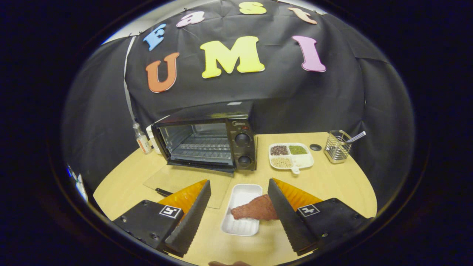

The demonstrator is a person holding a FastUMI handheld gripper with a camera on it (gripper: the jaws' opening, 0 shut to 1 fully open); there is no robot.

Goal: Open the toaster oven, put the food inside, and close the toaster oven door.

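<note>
While the toaster oven [207, 146] is standing open beyond the fingers, the gripper [239, 212] is hovering with jaws spread wide around the white tray [242, 218] holding the food [255, 210].

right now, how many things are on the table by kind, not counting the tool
toaster oven, door open: 1
trays: 2, a white tray with the food, a divided tray
wire basket: 1
bottle: 1
total: 5
The tool is open.
</note>
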